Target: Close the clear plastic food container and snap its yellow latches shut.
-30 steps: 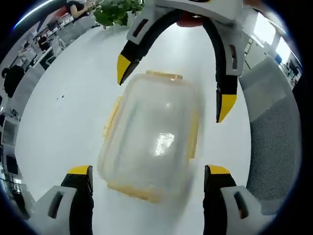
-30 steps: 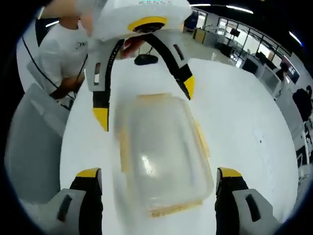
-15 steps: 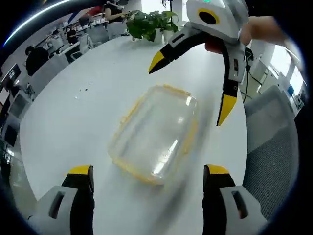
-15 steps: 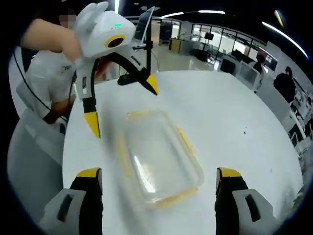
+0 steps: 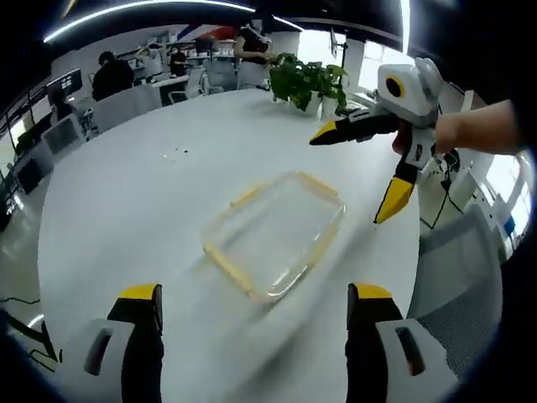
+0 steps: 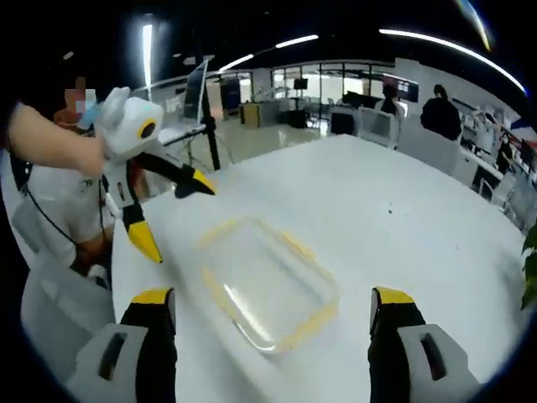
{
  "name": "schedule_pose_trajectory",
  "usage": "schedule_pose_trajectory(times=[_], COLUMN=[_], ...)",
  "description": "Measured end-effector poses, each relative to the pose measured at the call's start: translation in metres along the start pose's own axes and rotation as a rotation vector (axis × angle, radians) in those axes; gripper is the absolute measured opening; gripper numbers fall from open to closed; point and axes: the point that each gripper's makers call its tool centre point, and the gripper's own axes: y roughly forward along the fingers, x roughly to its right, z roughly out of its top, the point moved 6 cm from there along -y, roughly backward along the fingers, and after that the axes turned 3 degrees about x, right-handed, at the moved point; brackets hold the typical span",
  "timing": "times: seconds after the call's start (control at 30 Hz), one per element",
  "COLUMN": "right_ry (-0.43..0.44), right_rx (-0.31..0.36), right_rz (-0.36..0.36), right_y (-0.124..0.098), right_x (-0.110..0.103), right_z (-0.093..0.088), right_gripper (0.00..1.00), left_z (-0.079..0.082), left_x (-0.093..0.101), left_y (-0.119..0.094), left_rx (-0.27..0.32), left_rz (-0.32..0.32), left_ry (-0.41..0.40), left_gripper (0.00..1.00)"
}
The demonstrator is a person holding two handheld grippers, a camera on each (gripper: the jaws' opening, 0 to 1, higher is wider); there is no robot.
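Observation:
The clear plastic food container [image 5: 273, 235] lies flat on the round white table [image 5: 134, 193] with its lid on and yellow latches along its sides; blur hides whether they are snapped. My left gripper [image 5: 254, 294] hovers open, above and short of it, holding nothing. My right gripper [image 5: 346, 180] hangs open in the air over the container's far right side. In the right gripper view the container [image 6: 268, 281] sits between and beyond my right gripper [image 6: 273, 295]'s open jaws, and the left gripper [image 6: 183, 222] is open above its far left corner.
A potted plant [image 5: 306, 80] stands at the table's far edge. A grey mesh chair [image 5: 457, 285] is close on the right, seen also as the chair [image 6: 59, 319] by the person in a white shirt [image 6: 59, 210]. Office desks and people fill the background.
Both grippers have lifted up and back from the container, which now looks smaller and farther in both views. The container stays on the table.

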Motion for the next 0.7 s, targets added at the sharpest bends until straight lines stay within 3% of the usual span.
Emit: schedule_pose_trajectory(times=[0.1, 0.3, 0.43, 0.7], right_ry=[0.053, 0.125, 0.169, 0.234], right_rx=[0.046, 0.144, 0.175, 0.237], right_rz=[-0.033, -0.075, -0.097, -0.14], right_y=[-0.005, -0.015, -0.021, -0.037], right_x=[0.0, 0.0, 0.0, 0.001], right_z=[0.0, 0.004, 0.005, 0.003], right_gripper=[0.96, 0.96, 0.96, 0.96], left_z=[-0.002, -0.011, -0.016, -0.028], left_x=[0.0, -0.002, 0.0, -0.009], left_y=[-0.003, -0.01, -0.017, -0.032], left_rx=[0.045, 0.07, 0.098, 0.222], left_rz=[0.018, 0.031, 0.028, 0.063], left_ry=[-0.072, -0.131, -0.182, -0.275], left_gripper=[0.91, 0.9, 0.89, 0.89])
